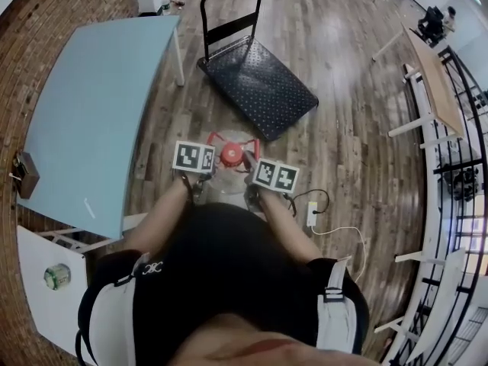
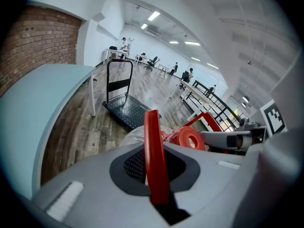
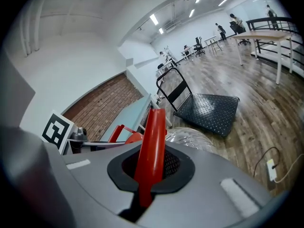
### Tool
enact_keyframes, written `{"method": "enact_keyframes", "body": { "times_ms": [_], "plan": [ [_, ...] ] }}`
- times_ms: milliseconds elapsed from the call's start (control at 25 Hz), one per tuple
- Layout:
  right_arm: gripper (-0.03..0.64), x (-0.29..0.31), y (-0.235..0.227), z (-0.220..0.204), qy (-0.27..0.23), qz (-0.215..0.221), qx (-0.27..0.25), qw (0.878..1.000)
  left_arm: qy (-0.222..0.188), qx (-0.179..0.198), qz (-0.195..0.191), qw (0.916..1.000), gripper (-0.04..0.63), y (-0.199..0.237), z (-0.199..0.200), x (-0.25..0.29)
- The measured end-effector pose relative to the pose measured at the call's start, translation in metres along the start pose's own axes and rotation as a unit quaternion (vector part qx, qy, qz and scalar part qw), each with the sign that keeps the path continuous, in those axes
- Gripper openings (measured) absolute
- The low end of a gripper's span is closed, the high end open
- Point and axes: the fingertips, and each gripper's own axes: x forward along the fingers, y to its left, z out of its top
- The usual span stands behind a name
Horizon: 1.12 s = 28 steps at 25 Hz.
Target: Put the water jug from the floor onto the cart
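The water jug, clear with a red cap [image 1: 230, 155], hangs between my two grippers just above the wooden floor. It has thin red handles. My left gripper [image 1: 200, 158] is shut on one red handle [image 2: 154, 156]. My right gripper [image 1: 263, 170] is shut on the other red handle [image 3: 151, 151]. The jug's clear body [image 3: 194, 139] shows past the right jaws, the cap [image 2: 190, 137] past the left. The black flat cart [image 1: 255, 82] with its upright push bar stands ahead, with nothing on its deck.
A light blue table [image 1: 91, 113] runs along the left by a brick wall. A power strip with a cable [image 1: 313, 213] lies on the floor at the right. A wooden table [image 1: 435, 82] and a black railing stand further right.
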Motion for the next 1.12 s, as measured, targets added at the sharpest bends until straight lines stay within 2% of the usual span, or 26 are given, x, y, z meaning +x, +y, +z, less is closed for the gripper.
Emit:
{"method": "enact_keyframes", "body": {
  "times_ms": [240,400,520,800,1120],
  "plan": [
    [0.014,0.018,-0.01,0.041,-0.002,0.002,-0.006,1.0,-0.015,-0.012,-0.006,0.9998,0.026,0.005,0.041,0.023],
    [0.015,0.041,-0.022,0.061,-0.003,0.001,0.011,1.0,-0.003,-0.016,-0.01,0.9998,0.026,0.017,0.058,0.048],
    [0.015,0.063,-0.031,0.07,0.0,-0.003,0.023,1.0,0.01,-0.004,-0.009,0.9999,0.026,0.029,0.072,0.066],
    [0.015,0.11,-0.043,0.107,0.006,-0.015,0.044,0.999,0.042,-0.007,-0.037,0.9984,0.028,0.058,0.116,0.101],
    [0.014,0.159,-0.042,0.16,0.006,-0.025,0.05,0.998,0.045,0.006,-0.044,0.998,0.028,0.086,0.181,0.126]
  ]
}}
